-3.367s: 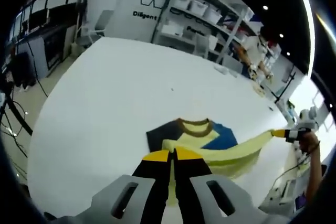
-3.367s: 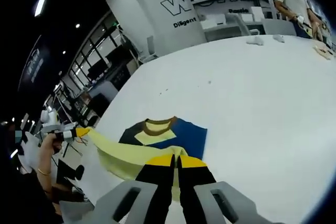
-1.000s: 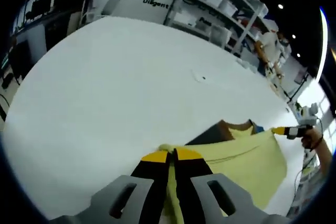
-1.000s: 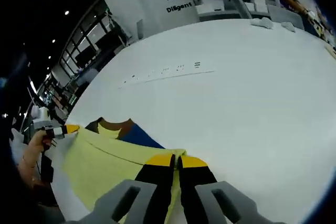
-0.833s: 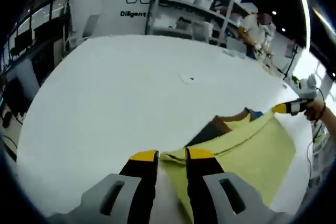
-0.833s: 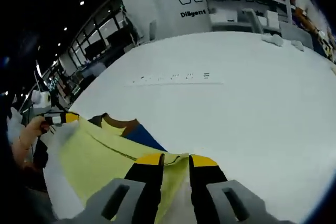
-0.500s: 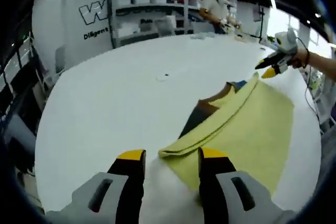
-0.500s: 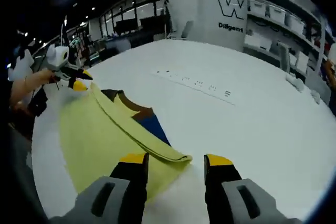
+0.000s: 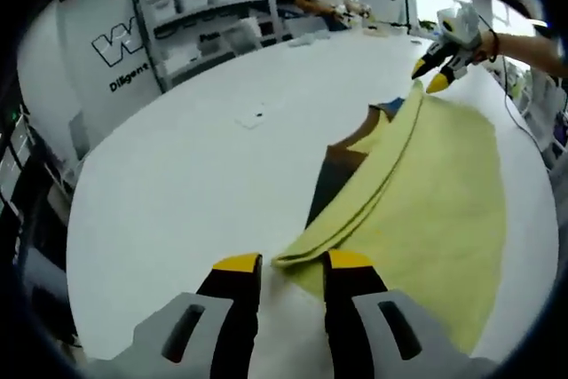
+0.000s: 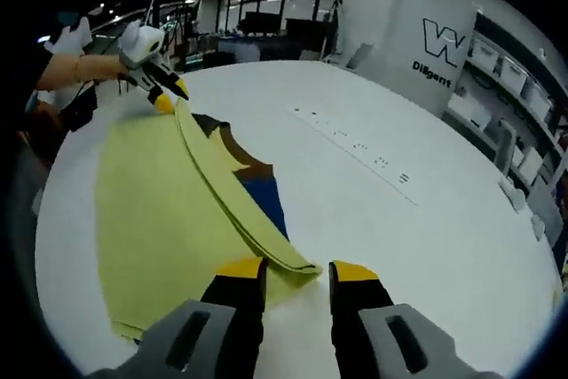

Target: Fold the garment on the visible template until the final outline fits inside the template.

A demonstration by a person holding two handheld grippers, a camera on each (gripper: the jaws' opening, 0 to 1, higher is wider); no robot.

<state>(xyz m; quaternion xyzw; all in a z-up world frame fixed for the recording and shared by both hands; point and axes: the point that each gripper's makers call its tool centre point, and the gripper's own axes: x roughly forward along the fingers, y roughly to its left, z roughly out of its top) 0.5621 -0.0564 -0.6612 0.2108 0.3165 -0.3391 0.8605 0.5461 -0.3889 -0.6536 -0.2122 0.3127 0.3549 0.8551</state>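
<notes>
The yellow T-shirt [image 9: 417, 193] lies folded over on the white table [image 9: 177, 157]. The left gripper [image 9: 282, 264] and right gripper [image 10: 297, 271], jaws parted and empty, flank the fold's corners, probably just releasing it.

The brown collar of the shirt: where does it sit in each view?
Left gripper view: the brown collar lies right of centre in the upper half, beside the yellow fold.
Right gripper view: it lies left of centre in the upper half.
Shared landmark: the W logo on the white wall.
</notes>
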